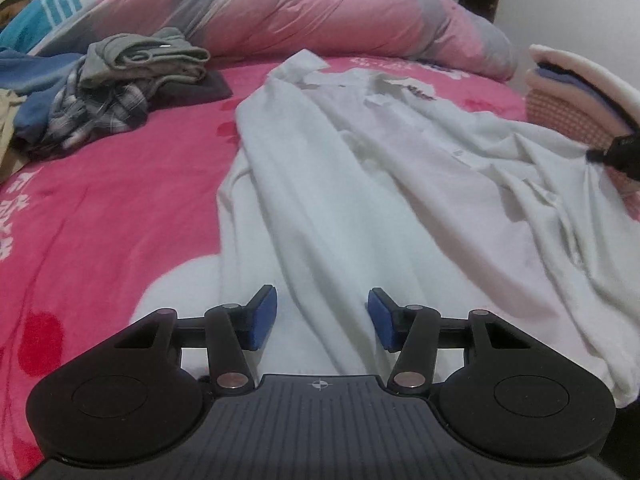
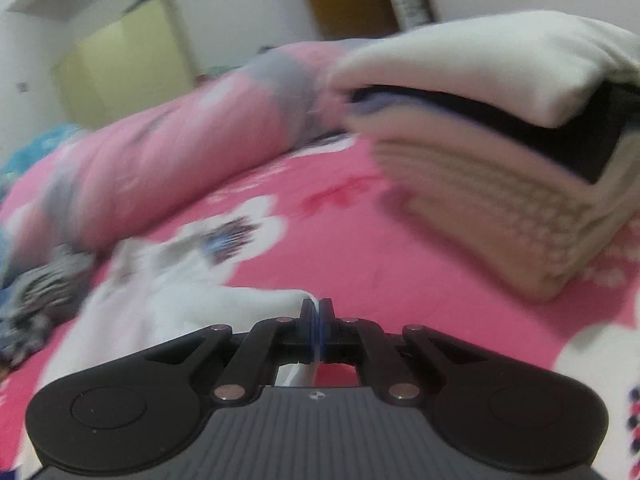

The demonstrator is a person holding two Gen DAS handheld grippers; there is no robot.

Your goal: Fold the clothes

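— Left gripper first: what are its blue pads doing?

— Spread wide, nothing between them. They hover low over the near hem of the white shirt, which lies rumpled and mostly spread out on the pink bedsheet, stretching away from the camera towards the far side of the bed.

— And the right gripper?

— Its fingers are pressed together, with a thin fold of the white shirt pinched between them; a strip of cloth shows in the gap behind the pads. That view is blurred, so fine detail is lost. From the left wrist view, the right gripper shows only as a dark tip at the right edge, touching the shirt's bunched right side.

— What sits beyond the shirt?

— To the left, a loose heap of clothes: a grey garment on top, a plaid one under it, blue fabric beside them. It lies apart from the shirt, pink sheet showing between. To the right, just beside the shirt's edge, a folded stack with a cream piece on top and a dark layer beneath.

— Farthest back?

— A pink and grey quilt bunched along the far side of the bed, then a white wall.
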